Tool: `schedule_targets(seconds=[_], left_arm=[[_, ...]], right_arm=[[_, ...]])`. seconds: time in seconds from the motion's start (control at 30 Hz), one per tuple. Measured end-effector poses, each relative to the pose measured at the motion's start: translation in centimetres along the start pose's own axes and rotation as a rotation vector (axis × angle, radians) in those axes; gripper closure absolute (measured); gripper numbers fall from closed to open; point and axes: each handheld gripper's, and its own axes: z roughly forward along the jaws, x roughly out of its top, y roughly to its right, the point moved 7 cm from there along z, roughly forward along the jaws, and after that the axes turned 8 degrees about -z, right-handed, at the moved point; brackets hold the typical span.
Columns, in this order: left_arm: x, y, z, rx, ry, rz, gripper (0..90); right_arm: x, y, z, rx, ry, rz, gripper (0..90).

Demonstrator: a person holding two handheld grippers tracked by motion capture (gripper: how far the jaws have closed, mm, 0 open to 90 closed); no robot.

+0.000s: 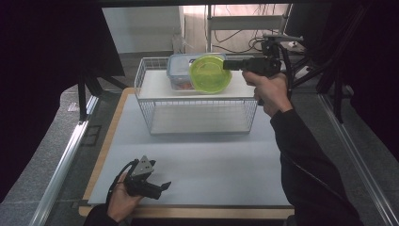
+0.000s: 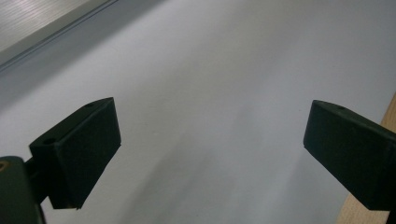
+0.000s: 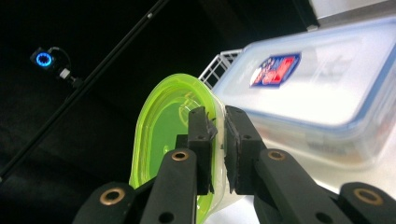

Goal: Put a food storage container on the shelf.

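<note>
We pinch the light, stiff green bowl [image 1: 210, 74] by its rim with the right gripper [image 3: 219, 135], jaws narrow, above the wire rack [image 1: 197, 113].

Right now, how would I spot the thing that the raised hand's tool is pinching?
Find the white wire rack at the far side of the table. On its top shelf sits a clear storage box with a blue-rimmed lid; in front of that box the right gripper pinches the rim of a round green bowl. It is the one translucent lime-green thing there, tipped on edge.
</note>
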Motion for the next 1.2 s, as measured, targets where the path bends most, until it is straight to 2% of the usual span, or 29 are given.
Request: schedule_targets(seconds=[0.37,0.7,0.97,1.2], left_arm=[[0.0,0.1,0.0,-0.005,0.004,0.004,4.0],[0.1,0.1,-0.1,-0.008,0.019,-0.001,4.0],[0.2,0.1,-0.2,-0.010,0.027,0.001,4.0],[0.2,0.1,-0.2,-0.013,0.029,0.004,4.1]], right_arm=[[3.4,0.8,1.1,-0.062,0.062,0.030,82.0],[6.1,0.8,2.4,-0.106,0.094,0.030,82.0],[6.0,2.2,4.1,-0.159,0.090,0.041,81.9],[5.5,3.4,5.8,-0.167,0.084,0.079,81.9]])
